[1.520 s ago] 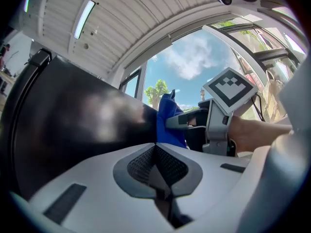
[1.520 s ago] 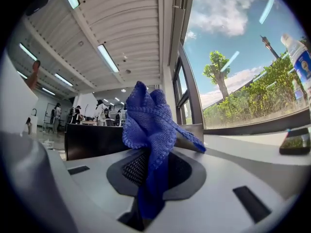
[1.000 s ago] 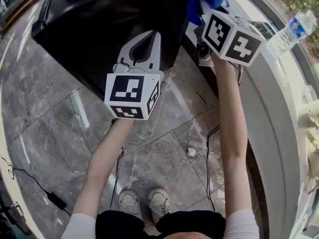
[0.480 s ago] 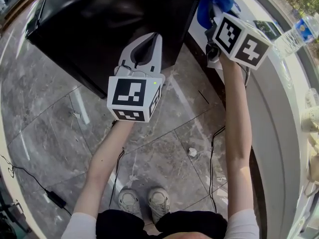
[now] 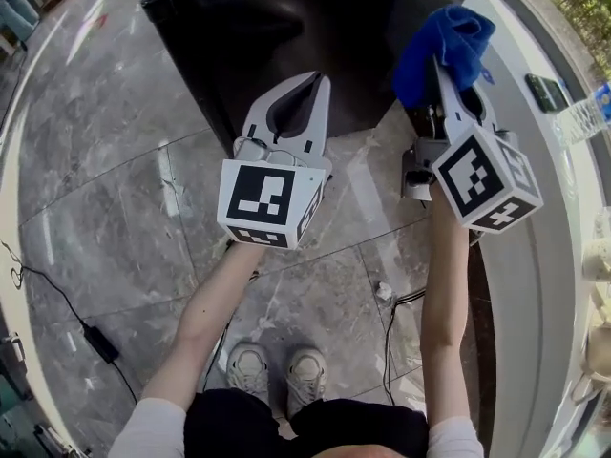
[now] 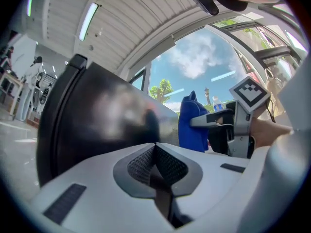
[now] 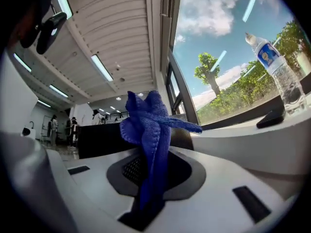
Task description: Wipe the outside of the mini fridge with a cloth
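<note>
The black mini fridge (image 5: 277,27) stands on the marble floor ahead of me, and its dark side (image 6: 97,120) fills the left gripper view. My left gripper (image 5: 308,82) is shut with nothing in it, its tips close to the fridge's near side. A bunched blue cloth (image 5: 441,51) sticks out of my right gripper (image 5: 441,74), which is shut on it, just right of the fridge's corner. The cloth (image 7: 150,135) rises upright between the right jaws. From the left gripper view the cloth (image 6: 192,125) and right gripper (image 6: 206,122) show beside the fridge.
A curved white counter (image 5: 539,160) runs along the right with a water bottle (image 5: 584,114) and a dark phone (image 5: 546,92) on it. Cables (image 5: 67,303) trail over the grey marble floor (image 5: 115,189). My shoes (image 5: 277,370) are below.
My view shifted, so the fridge sits higher in frame. The right gripper with the cloth came down and back from the fridge's top right corner. The left gripper stayed near the fridge's side.
</note>
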Demonstrator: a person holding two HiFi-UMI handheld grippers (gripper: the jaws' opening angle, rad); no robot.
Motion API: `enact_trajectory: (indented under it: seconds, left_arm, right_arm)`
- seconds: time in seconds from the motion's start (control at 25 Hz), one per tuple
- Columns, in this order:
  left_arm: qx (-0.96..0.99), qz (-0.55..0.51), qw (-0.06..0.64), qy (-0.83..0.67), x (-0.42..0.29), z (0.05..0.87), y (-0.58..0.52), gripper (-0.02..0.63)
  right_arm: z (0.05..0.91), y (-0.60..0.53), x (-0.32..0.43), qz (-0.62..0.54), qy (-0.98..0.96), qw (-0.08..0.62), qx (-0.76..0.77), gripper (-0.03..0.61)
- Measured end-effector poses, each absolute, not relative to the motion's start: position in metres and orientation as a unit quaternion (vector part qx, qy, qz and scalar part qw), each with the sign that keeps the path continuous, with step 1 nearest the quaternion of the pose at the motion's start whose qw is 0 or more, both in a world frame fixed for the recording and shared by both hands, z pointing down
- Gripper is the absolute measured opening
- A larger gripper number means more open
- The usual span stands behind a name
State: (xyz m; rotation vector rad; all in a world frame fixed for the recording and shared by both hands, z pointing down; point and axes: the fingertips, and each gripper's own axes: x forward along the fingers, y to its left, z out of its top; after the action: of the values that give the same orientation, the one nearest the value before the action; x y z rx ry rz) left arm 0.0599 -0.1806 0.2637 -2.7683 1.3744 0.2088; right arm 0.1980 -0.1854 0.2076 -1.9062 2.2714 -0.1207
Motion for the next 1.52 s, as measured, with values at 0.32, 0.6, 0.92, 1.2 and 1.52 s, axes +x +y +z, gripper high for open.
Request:
enact_trajectory:
  seconds: [0.32,0.6,0.92,1.2,1.52]
  left_arm:
    - [-0.851,0.061,0.039,0.520,-0.044,0.249,-0.159,0.005]
    - [-0.814,0.055,0.038,0.576,-0.127,0.256,-0.155,0.005]
    - [-0.803,0.047,0.026,0.594,-0.152,0.266,-0.163,0.005]
    - [-0.813,0.043,0.019,0.581,-0.135,0.276,-0.167,0.005]
    - [-0.822,0.049,0.010,0.567,-0.114,0.279,-0.171,0.005]
  right_arm:
    - [0.207,-0.163,0.064,-0.070,0.841,0.100,-0.527,0.084]
    - [0.238,-0.167,-0.052,-0.091,0.884,0.082,-0.450,0.084]
    - [0.250,-0.179,-0.101,-0.071,0.897,0.043,-0.433,0.084]
    - [0.261,-0.190,-0.087,-0.076,0.894,0.016,-0.441,0.084]
    - [0.262,-0.198,-0.047,-0.073,0.875,0.025,-0.478,0.084]
